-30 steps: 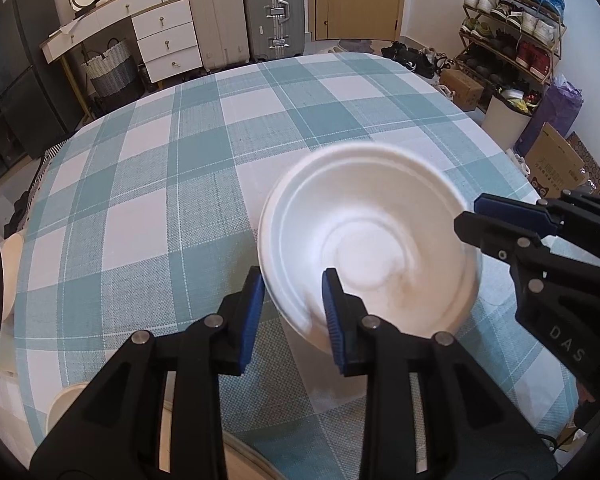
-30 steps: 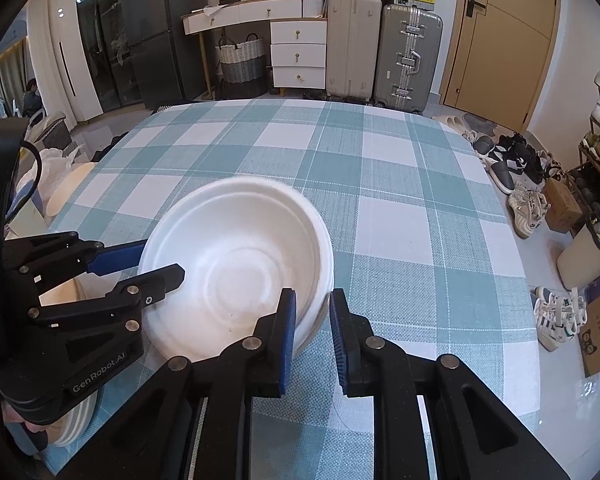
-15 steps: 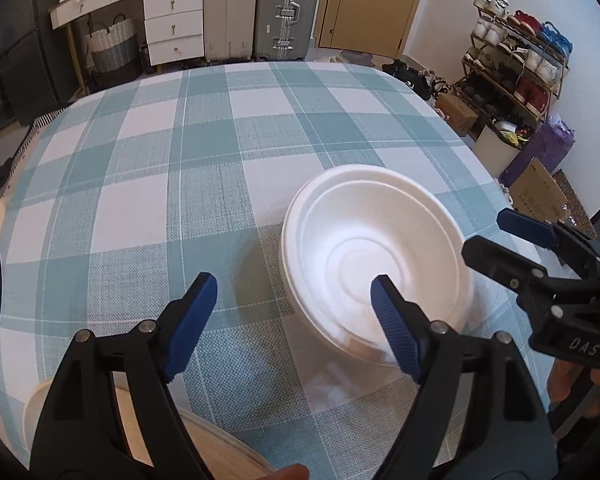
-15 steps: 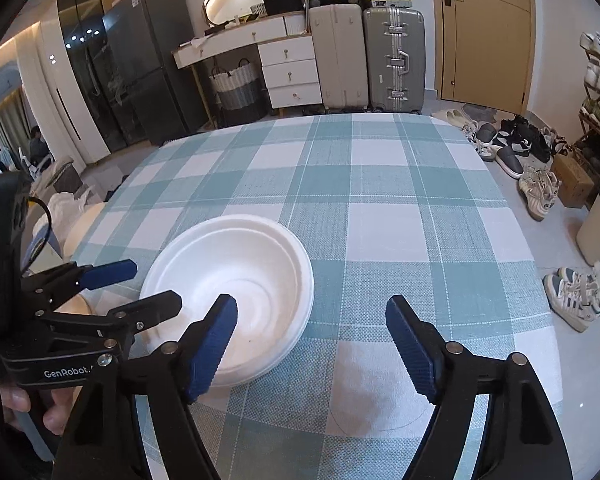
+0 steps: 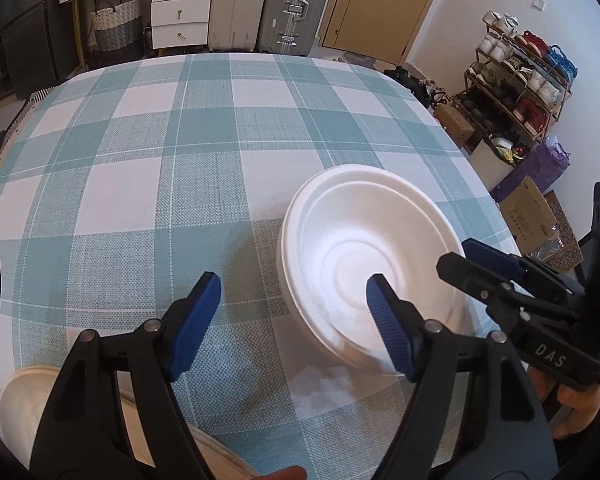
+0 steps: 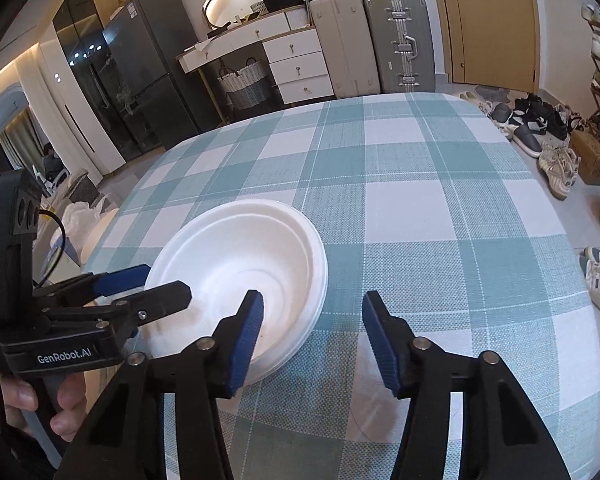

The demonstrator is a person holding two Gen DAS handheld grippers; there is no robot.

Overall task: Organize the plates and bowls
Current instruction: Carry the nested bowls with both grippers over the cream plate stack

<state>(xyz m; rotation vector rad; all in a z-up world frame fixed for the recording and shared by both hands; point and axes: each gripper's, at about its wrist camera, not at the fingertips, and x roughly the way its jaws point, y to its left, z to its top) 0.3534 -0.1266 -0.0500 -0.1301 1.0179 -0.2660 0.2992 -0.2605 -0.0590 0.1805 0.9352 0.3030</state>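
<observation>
Resting on the teal-and-white checked tablecloth [image 5: 152,184], white foam bowls [image 5: 364,264] sit nested as a small stack, upright, free of both grippers. Left gripper [image 5: 292,304]: jaws apart and closing, pads not pressing anything; the stack's near-left rim lies between the two blue pads, right pad over the bowl's inside, left pad over bare cloth left of the stack. Right gripper [image 6: 312,332]: jaws apart and closing too, nothing clamped; its left pad overlaps the stack's near-right rim [image 6: 320,280], its right pad over cloth well right of the stack. In the right wrist view the left gripper [image 6: 156,286] comes in from the left of the jaws, its tips at the bowl's left edge, a hand [image 6: 56,408] wrapped round its handle. In the left wrist view the right gripper [image 5: 466,258] enters from the right of the jaws, tips at the bowl's right rim. Another white dish [image 5: 20,400] shows low, left of the left jaws, off the table edge. Suitcases [image 6: 372,52] and a white drawer unit [image 6: 296,64] stand far beyond the jaws; shoe rack [image 5: 516,80] far right.
</observation>
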